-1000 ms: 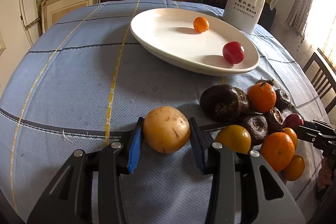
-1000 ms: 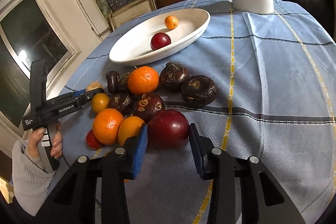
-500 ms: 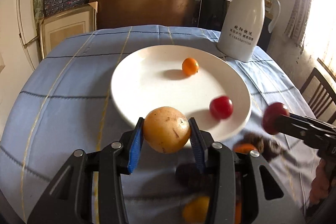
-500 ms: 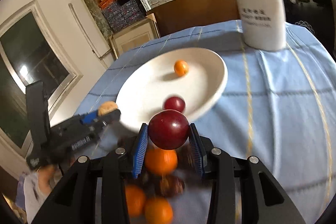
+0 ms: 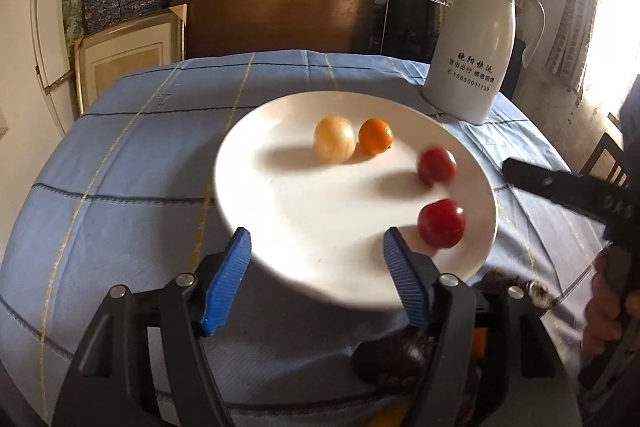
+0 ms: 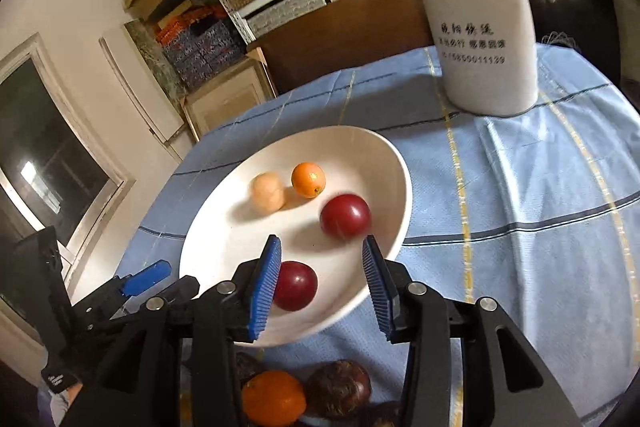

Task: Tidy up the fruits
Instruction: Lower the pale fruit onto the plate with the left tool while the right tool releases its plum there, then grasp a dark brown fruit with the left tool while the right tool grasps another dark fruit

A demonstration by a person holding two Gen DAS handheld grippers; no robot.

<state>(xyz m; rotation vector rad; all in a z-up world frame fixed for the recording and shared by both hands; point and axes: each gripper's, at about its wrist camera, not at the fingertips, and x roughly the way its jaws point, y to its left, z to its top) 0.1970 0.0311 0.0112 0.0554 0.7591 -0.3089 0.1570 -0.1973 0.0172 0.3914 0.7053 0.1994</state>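
Four fruits lie on the one white plate [image 5: 280, 211]: a pale yellow fruit [image 5: 334, 139], blurred, touching a small orange [image 5: 375, 136], and two red plums, one [image 5: 437, 166] farther back near the right rim and the other [image 5: 441, 223] nearer the front edge. From the right wrist view, below the plate, an orange [image 6: 273, 397] and a dark brown fruit [image 6: 339, 387] sit on the blue checked tablecloth [image 6: 520, 247]; further fruits there are cut off by the frame.

One white jug [image 5: 476, 47] stands behind the plate and carries Chinese characters above the number 15850011139.

The left gripper [image 5: 316, 273] is spread wide with nothing between its blue pads [image 5: 226, 283], hanging over the plate's near edge. The right gripper [image 6: 322, 289] is likewise wide apart and holds nothing; the nearer plum shows just beside its left pad, though contact cannot be told
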